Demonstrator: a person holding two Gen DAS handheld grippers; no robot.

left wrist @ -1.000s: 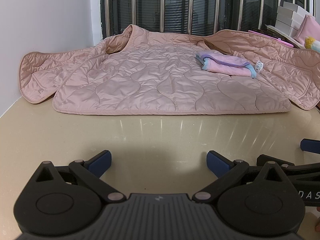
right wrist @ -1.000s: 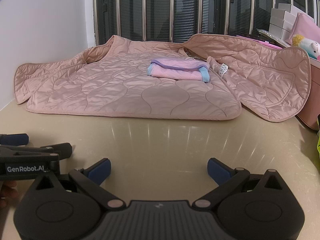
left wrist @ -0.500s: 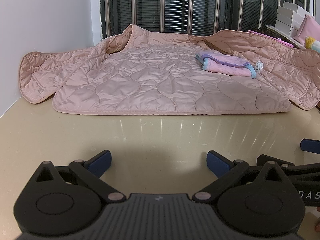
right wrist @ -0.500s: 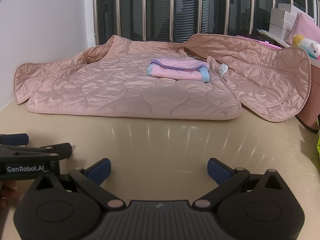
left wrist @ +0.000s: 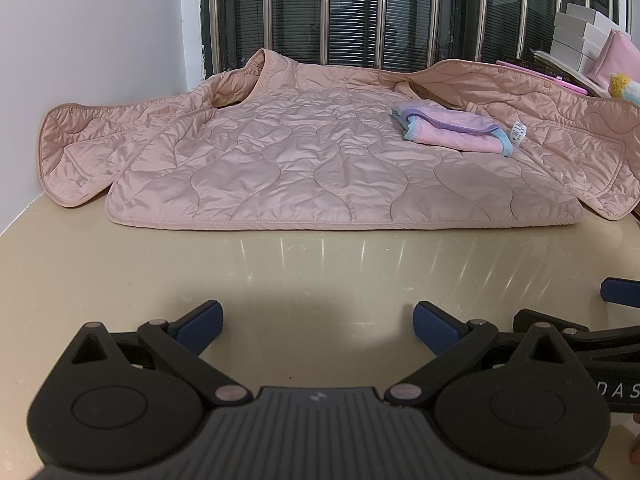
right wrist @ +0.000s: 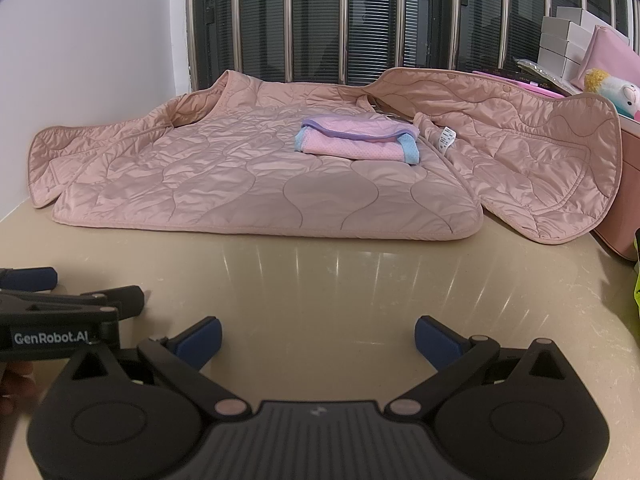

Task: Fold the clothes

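Pink quilted jacket [left wrist: 320, 164] lies spread out flat on a shiny beige table [left wrist: 320, 272]. It fills the far part of the table, from 10 o'clock to 2 o'clock in both views. On top of it, toward 1 o'clock in the left wrist view, sits a small folded pink cloth [left wrist: 452, 132] with blue and purple trim. A little white tag [left wrist: 519, 132] lies just beside the cloth.

Behind the jacket is a dark window with metal bars [left wrist: 380, 12]. A white wall [left wrist: 92, 28] stands at 10 o'clock, and the jacket's left flap [left wrist: 80, 148] rests against it. At 2 o'clock there are stacked white boxes [right wrist: 568, 44], a pink bag [right wrist: 608, 56] and a fluffy toy [right wrist: 612, 92]. The jacket's right flap [right wrist: 540, 160] leans up on a pink box [right wrist: 624, 208] there.

The left gripper [left wrist: 316, 322] is spread wide, with its two blue pads far apart. It holds nothing and touches nothing. The right gripper [right wrist: 318, 336] is spread just as wide and is empty too. Both hang low over the bare near part of the table, side by side. Each one shows at the edge of the other's view.

The jacket's near hem [left wrist: 344, 225] runs straight across, well apart from both grippers. Between the hem and the grippers the table is bare and shiny. The table's left edge meets the wall at 9 o'clock. Something bright yellow [right wrist: 637, 284] peeks in at 3 o'clock in the right wrist view, but too little shows to tell what it is.
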